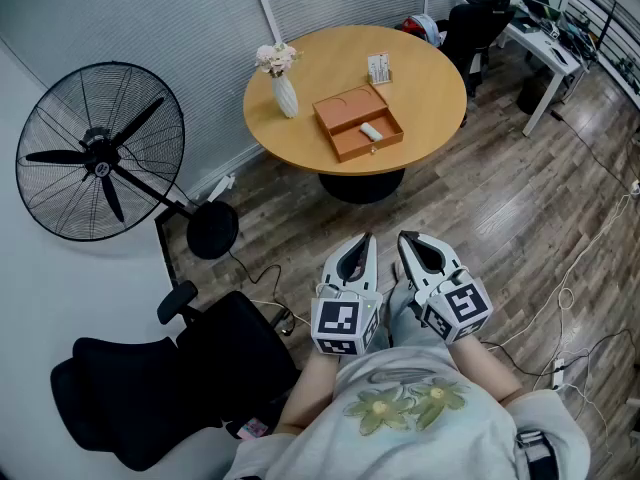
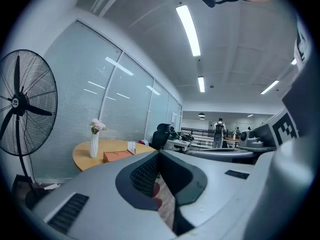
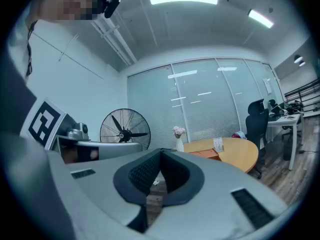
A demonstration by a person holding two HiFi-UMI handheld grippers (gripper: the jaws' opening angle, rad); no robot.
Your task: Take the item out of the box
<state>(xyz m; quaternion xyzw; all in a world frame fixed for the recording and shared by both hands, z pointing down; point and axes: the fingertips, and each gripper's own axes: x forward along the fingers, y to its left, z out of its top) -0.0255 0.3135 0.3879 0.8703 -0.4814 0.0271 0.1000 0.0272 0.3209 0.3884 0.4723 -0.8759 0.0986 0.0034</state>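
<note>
Fan (image 1: pixel 100 153) stands far left on the floor, then a white vase (image 1: pixel 285 93) and an open orange box (image 1: pixel 357 123) sit on the round tabletop (image 1: pixel 425 78), the small white item (image 1: pixel 371 131) lies inside the box, and well apart from it the left claw (image 1: pixel 366 238) and right claw (image 1: pixel 403 238) are both pressed together, holding nothing.

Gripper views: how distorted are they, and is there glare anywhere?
Left gripper view: strong fisheye, dark corners, ceiling light strip blown out. Right gripper view: same bending, light reflections on the glass wall. Head view: evenly lit, table sharp.
</note>
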